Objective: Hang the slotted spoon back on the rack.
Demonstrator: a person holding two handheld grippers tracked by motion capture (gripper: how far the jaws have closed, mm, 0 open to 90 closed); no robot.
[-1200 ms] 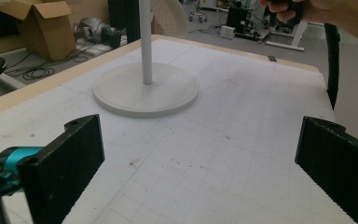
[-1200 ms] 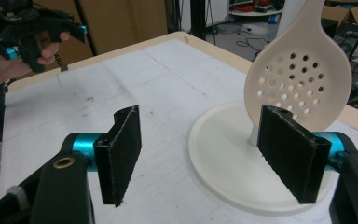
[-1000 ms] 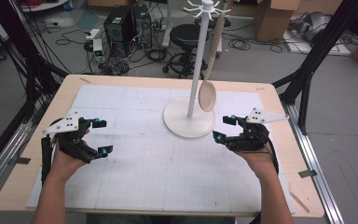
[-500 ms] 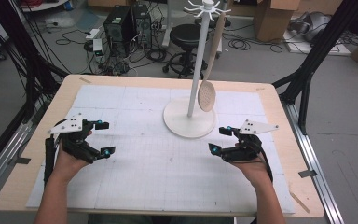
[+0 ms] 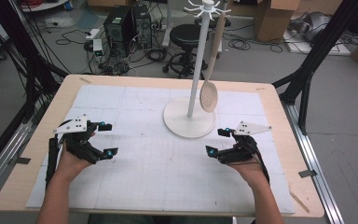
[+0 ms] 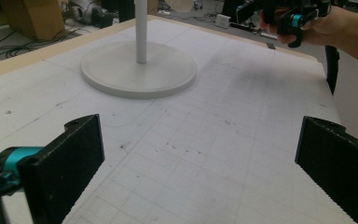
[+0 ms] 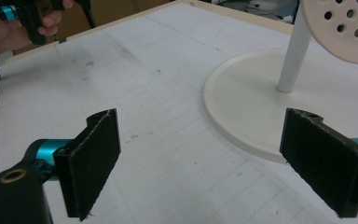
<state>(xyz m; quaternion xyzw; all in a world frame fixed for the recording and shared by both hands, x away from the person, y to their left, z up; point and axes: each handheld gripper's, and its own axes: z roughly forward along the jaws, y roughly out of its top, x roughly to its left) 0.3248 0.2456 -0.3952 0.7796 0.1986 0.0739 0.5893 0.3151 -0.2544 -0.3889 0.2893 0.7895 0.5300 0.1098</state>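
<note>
My left tongs (image 5: pixel 103 138) and right tongs (image 5: pixel 218 142) hover wide apart, empty, over the gridded white mat (image 5: pixel 158 163) on the counter (image 5: pixel 56 105). At twelve o'clock the white stand (image 5: pixel 189 122) carries a hanging perforated spoon (image 5: pixel 209 95); beyond lie cables, a stool (image 5: pixel 186 35), and boxes.

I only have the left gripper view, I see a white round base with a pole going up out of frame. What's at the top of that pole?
Observer: The pole ends in a ring of small hooks, seen from the high view.
Operator: Anything hanging from them?
Observer: Yes, one pale slotted spoon hangs bowl down beside the pole, above the base.
Operator: Does the bowl have holes?
Observer: The right gripper view shows round holes through it.
Operator: And is the right gripper holding anything?
Observer: No, the right gripper is open with nothing between its fingers.
</note>
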